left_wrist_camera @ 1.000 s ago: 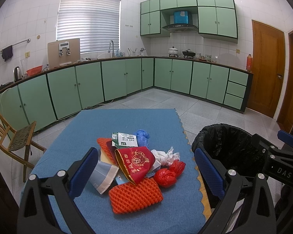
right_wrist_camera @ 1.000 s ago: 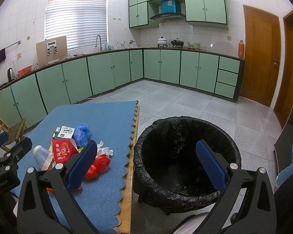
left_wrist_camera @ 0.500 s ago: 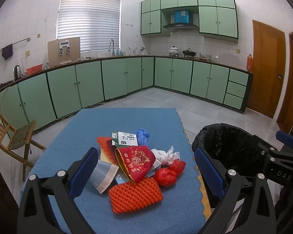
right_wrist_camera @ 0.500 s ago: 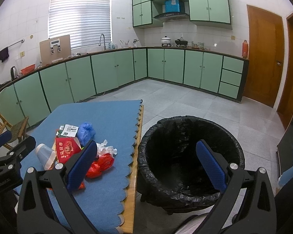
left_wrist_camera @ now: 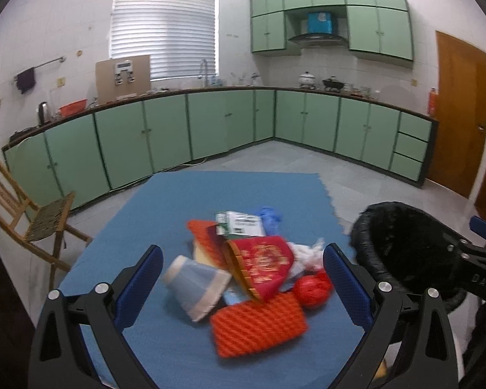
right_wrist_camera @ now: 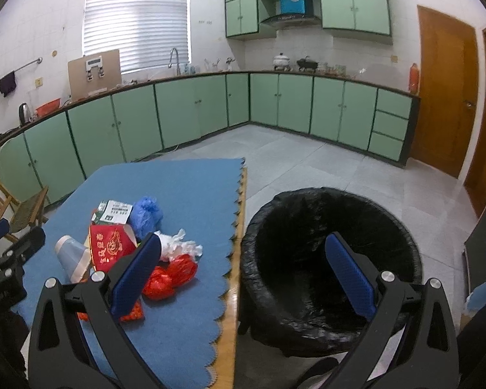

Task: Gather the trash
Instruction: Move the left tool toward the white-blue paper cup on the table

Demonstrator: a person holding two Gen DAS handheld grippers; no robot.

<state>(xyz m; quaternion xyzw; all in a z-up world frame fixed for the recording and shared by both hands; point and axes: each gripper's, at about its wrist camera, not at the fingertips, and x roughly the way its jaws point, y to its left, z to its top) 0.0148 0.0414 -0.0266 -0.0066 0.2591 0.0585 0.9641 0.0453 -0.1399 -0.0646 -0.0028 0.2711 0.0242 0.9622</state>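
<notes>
So far nothing is collected, by the look of it; the whole pile of trash lies on the blue mat of the bench [left_wrist_camera: 184,194] and both tongs are empty, so the step in hand is the approach to a first pick.

At the left, the left tongs [left_wrist_camera: 243,278] stand wide open, low over the near part of the pile; the frame is blurred, so I cannot tell how close they hang to it. Between their arms, from left to right, lie a paper cup [left_wrist_camera: 197,283] on its side, a red printed packet [left_wrist_camera: 262,265] leaning over it, an orange foam net [left_wrist_camera: 259,324] nearest the camera, and a crumpled red plastic bag [left_wrist_camera: 312,288] by the right arm; farther off sit a white printed carton [left_wrist_camera: 243,223], a blue plastic wad [left_wrist_camera: 270,215] and some white crumpled plastic [left_wrist_camera: 307,253].

Moving right, the right tongs [right_wrist_camera: 243,278] are likewise spread wide and carry nothing; they hover across the bench edge, with the left arm over the red bag and the right over the bin.

At the right stands the black-lined bin [right_wrist_camera: 327,259], just beside the bench edge, its mouth open and seemingly empty.

Next, I judge, one pair must drop onto a single piece, the foam net or the cup being the freest, close on it without dragging its neighbours, then carry it right, over the bin.
</notes>
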